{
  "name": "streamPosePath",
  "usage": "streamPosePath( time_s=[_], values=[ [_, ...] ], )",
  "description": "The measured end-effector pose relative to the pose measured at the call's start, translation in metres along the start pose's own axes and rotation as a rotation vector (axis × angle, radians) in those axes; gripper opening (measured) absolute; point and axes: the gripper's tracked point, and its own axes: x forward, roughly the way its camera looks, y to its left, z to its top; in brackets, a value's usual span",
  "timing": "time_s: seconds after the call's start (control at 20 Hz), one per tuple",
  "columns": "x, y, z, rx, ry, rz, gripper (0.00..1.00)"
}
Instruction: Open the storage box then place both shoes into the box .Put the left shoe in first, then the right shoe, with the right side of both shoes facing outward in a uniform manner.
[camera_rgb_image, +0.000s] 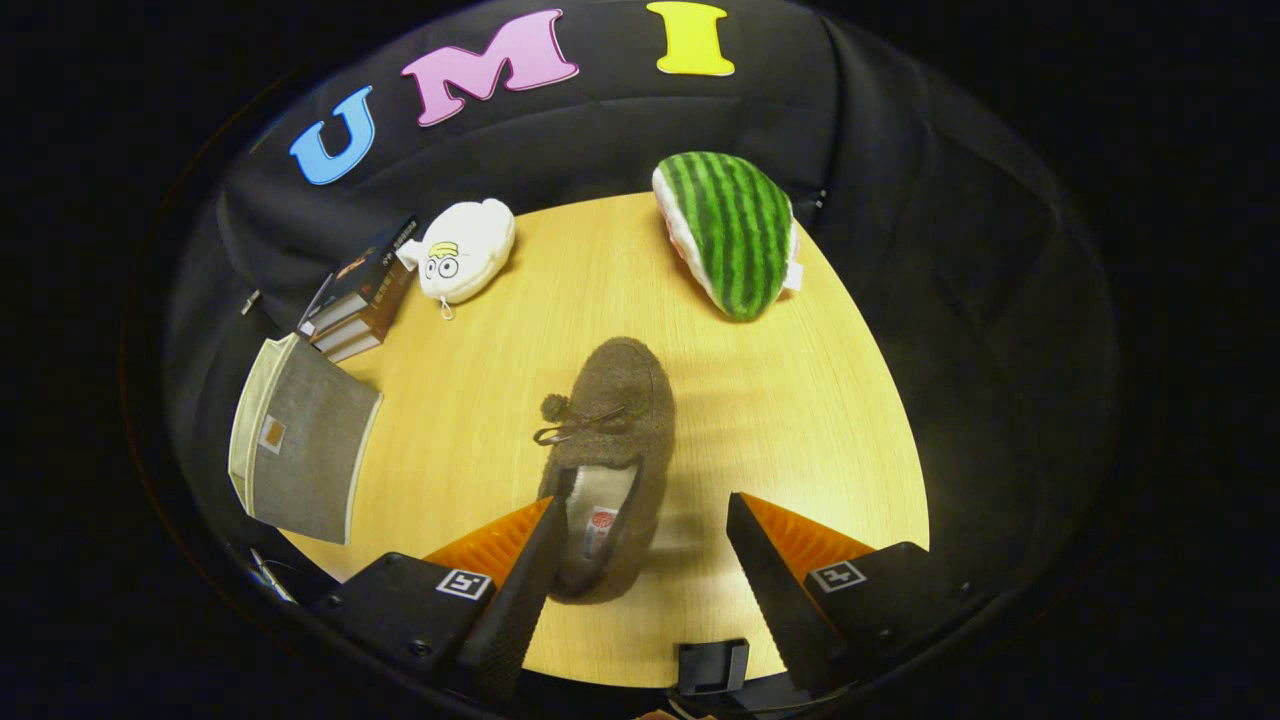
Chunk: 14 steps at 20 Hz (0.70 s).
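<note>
We see our tool (640, 540) spread wide above the bench (800, 400), gripping nothing. The brown fuzzy shoe (612, 450) lies between its fingers, heel end nearest us and toe pointing away. It sits off-centre in the gap: one finger is at or over the heel's edge, while the other stands well apart from the shoe's far side. We cannot tell whether the near finger actually touches the fabric.

That offset is our first worry. If we close from here, the near finger would meet the shoe early and shove it sideways or twist it before the far finger arrives, leaving a crooked hold. The soft, collapsible heel collar could also fold under pressure, so the shoe may droop or slip once lifted.

The grey storage box (300, 450) stands off to one side of the tool, beyond the fingers, next to a stack of books (360, 295). We cannot say for sure that it is open; carrying a shoe to a closed box would stall us. We see just one shoe here and cannot judge whether it is the left one, so the order and the facing rule are at risk.

The white plush toy (465, 250) and the watermelon plush (730, 230) lie well beyond the shoe, unlikely to interfere.
</note>
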Motion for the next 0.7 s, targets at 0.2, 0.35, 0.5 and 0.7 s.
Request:
streamPosePath(
  time_s=[0.2,0.35,0.5,0.7],
  values=[
    [0.038,-0.006,-0.002,-0.073,0.06,-0.035,0.99],
    [0.058,-0.004,-0.002,-0.095,0.082,-0.035,0.99],
    [0.069,0.001,0.003,-0.076,0.088,-0.013,0.96],
    [0.073,0.008,0.0,-0.061,0.124,0.001,0.46]
  ],
)
